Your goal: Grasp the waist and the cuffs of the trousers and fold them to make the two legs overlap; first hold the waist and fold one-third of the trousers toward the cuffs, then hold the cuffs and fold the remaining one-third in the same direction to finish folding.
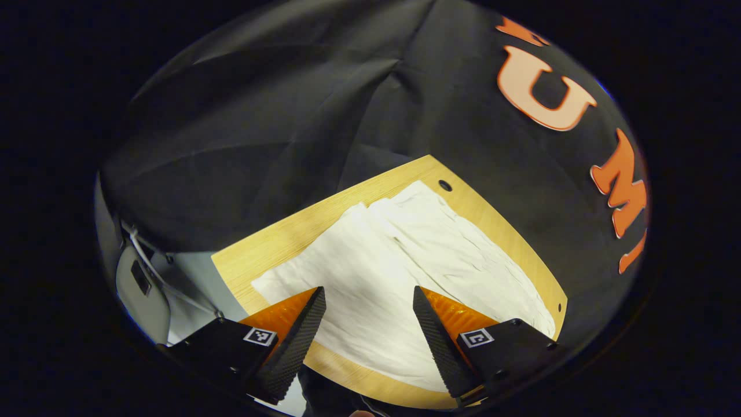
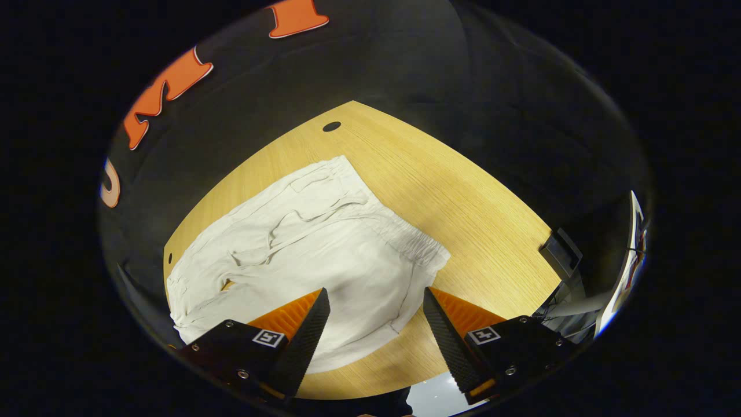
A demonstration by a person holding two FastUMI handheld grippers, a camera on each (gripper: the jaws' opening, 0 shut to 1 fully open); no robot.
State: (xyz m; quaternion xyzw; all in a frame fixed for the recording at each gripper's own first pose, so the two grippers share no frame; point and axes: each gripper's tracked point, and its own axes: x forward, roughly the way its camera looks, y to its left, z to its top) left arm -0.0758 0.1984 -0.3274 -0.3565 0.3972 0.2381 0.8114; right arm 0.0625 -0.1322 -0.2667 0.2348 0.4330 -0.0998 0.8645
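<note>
Trousers (image 1: 405, 272) lay spread flat on the wooden tabletop (image 1: 278, 243), pale off-white fabric, wrinkled, legs side by side. In the left gripper view the two legs ran away from the camera toward the far tabletop edge, near a small dark hole (image 1: 445, 185) in the wood. Left gripper (image 1: 369, 304) hovered above the near part of the fabric, fingers (image 1: 304, 330) spread wide, nothing between them, no contact visible.

In the right gripper view the trousers (image 2: 307, 255) showed the gathered elastic waist (image 2: 419, 246) on the right side, with a drawstring lying loose across the upper fabric. Bare wood lay to the right of the waist. Right gripper (image 2: 376, 307) hung above the lower edge of the trousers near the waist, fingers (image 2: 307, 333) wide apart, holding nothing. A dark hole (image 2: 332, 126) sat at the far tabletop edge. A small dark box-like object (image 2: 560, 252) stood at the right tabletop edge; could not tell what it was.
</note>
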